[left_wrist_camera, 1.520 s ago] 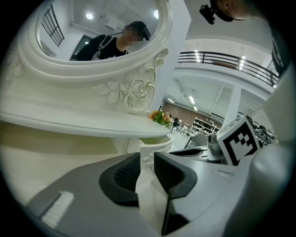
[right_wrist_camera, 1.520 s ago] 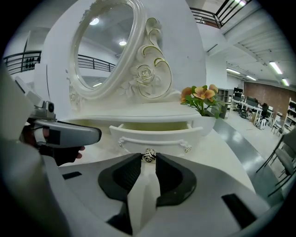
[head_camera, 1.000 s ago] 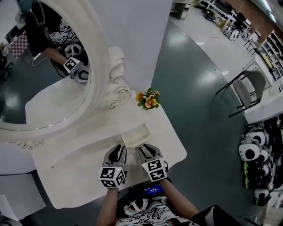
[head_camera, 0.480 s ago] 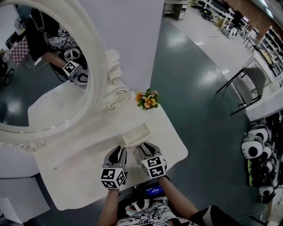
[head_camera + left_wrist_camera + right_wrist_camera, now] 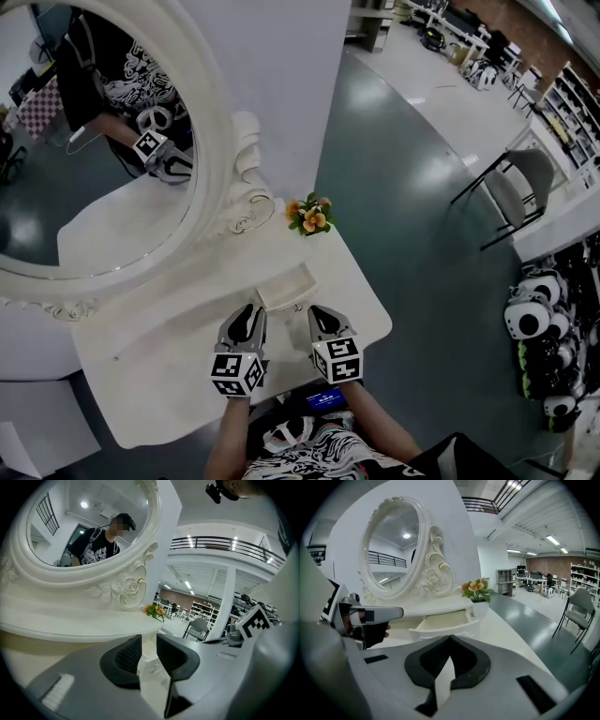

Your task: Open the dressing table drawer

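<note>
The small white drawer (image 5: 289, 286) of the dressing table (image 5: 159, 366) stands pulled out, and its pale inside shows in the right gripper view (image 5: 440, 623). My left gripper (image 5: 249, 313) is at the drawer's near left corner. Its jaws are opening, and the drawer's white front (image 5: 151, 662) shows in the gap of the left gripper (image 5: 149, 641); I cannot tell if the pads touch it. My right gripper (image 5: 321, 313) hangs just off the drawer's near right corner. In its own view the right gripper (image 5: 450, 638) is shut with nothing between the jaws.
A large oval mirror (image 5: 94, 141) in a carved white frame fills the table's back left and reflects the person. A small pot of orange flowers (image 5: 307, 216) stands behind the drawer. The table's edge runs close on the right; beyond it are grey floor and a chair (image 5: 525, 187).
The right gripper has drawn back a little from the drawer front, risen, and closed its jaws. The left gripper stays at the drawer's corner. The drawer is open in all frames.
</note>
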### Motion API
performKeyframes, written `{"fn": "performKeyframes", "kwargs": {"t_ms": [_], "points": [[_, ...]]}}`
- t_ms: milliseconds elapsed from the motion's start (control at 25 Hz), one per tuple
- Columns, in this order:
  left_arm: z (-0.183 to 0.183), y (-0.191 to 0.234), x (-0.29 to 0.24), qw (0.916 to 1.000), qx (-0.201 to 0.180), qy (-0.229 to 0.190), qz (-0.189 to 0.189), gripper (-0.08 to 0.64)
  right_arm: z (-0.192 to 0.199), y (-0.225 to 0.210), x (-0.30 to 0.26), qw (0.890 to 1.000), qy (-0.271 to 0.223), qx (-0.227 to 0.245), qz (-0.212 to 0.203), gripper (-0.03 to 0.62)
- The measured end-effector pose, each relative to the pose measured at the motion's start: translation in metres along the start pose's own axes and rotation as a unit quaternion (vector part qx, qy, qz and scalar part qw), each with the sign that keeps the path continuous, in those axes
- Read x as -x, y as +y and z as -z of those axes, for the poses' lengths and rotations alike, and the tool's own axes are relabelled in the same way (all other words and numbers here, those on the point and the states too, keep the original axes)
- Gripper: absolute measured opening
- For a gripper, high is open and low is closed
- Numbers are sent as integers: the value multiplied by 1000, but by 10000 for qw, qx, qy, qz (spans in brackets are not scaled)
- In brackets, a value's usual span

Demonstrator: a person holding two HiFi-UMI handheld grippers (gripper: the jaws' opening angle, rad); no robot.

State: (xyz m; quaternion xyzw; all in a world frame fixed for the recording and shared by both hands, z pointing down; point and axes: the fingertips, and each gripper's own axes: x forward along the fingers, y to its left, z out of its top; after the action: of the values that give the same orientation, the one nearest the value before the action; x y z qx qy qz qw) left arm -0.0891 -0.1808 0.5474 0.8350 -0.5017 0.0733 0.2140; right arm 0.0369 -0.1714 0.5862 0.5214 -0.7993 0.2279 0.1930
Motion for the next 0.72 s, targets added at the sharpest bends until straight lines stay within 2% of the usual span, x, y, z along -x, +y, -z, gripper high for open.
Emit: {"fn": "performKeyframes", "kwargs": {"t_ms": [280, 720], "points": [[-26, -15, 11, 9992, -144, -344, 163, 87, -33, 13, 23, 9986, -471, 212, -133, 0], [-32, -19, 14, 9990, -162, -388, 155, 84, -36, 11, 33, 9983, -495, 289, -35, 0]]}}
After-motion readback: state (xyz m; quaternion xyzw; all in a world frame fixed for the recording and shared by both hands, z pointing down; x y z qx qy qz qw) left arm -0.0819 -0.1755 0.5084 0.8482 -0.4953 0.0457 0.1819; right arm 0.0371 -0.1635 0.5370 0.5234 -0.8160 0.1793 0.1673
